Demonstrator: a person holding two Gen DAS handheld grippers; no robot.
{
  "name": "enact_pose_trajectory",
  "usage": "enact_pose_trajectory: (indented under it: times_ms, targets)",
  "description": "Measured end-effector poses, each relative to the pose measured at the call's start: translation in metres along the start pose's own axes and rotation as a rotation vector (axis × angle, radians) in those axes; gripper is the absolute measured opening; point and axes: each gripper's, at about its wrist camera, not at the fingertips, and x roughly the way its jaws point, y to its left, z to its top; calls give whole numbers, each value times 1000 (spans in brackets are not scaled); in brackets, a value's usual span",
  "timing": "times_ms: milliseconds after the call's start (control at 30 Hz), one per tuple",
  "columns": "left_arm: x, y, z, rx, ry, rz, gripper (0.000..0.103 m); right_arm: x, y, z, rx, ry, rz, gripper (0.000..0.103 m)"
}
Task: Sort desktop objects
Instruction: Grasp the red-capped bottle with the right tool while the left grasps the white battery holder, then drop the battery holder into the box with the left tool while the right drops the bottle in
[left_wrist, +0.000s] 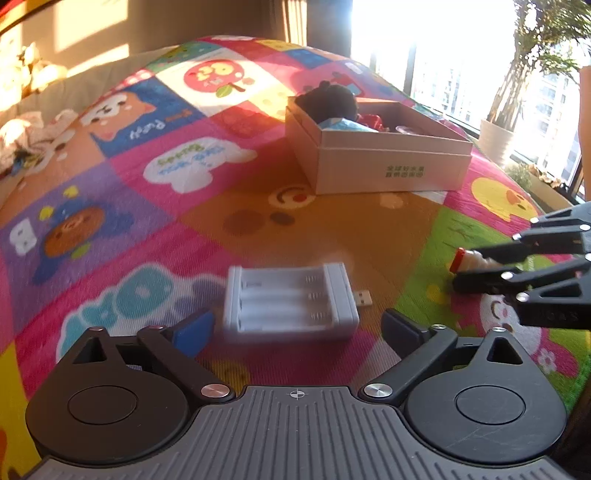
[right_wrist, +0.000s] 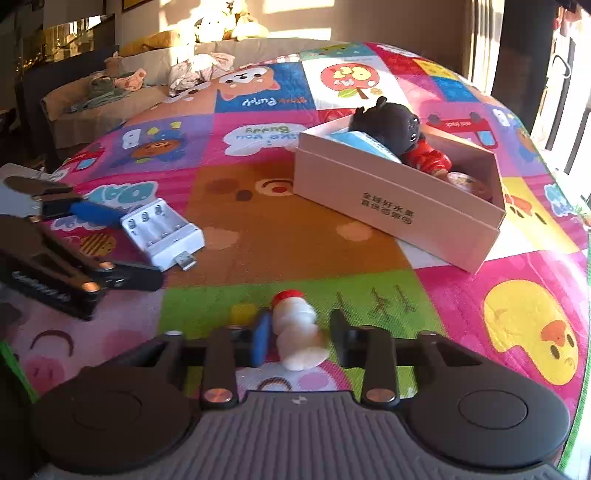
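A white battery charger (left_wrist: 291, 301) with a USB plug lies on the colourful mat, between the fingers of my left gripper (left_wrist: 297, 328), which is open around it without touching. It also shows in the right wrist view (right_wrist: 162, 232). A small white bottle with a red cap (right_wrist: 297, 328) lies between the fingers of my right gripper (right_wrist: 299, 334), which is open with the blue pad close to it. In the left wrist view the bottle (left_wrist: 467, 260) sits between the right gripper's fingers. A cardboard box (right_wrist: 399, 206) holds a black plush toy (right_wrist: 388, 123) and other items.
The box also shows in the left wrist view (left_wrist: 388, 162). A sofa with scattered clothes (right_wrist: 122, 85) stands beyond the mat's far edge. A potted plant (left_wrist: 498, 136) stands by the bright window at the right.
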Motion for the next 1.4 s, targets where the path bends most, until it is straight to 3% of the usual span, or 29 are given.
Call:
enact_pose_trajectory:
  times_ms: [233,400,433,700,867,1000,1167,1300,1400]
  targets:
    - [16,-4,9,28,-8,43,96,-2,3,-1,10,9,8,25]
    - [-10,-2,4,55,-27,55,96,-8,1,-2,12,14,5,25]
    - [-20,0,4,53,-43,61,84,-10,0,-2,12,12,4,25]
    - [-86,26,40,14,-239,147,83,-47,-19,11,31,-99,-62,25]
    - [-95,13,62,31,-278,65,83,-68,-32,17,59,-136,-49,25]
    - [-75,-26,82,108,-276,-57,83,-81,-42,18,74,-143,-50,25]
    - [-28,-73,124,216,-300,-131,83,-115,-60,28,84,-231,-106,25]
    - [21,-93,173,180,-322,-169,84,-131,-78,49,71,-307,-147,25]
    - [64,-94,191,102,-275,-167,94,-123,-94,67,77,-321,-166,25]
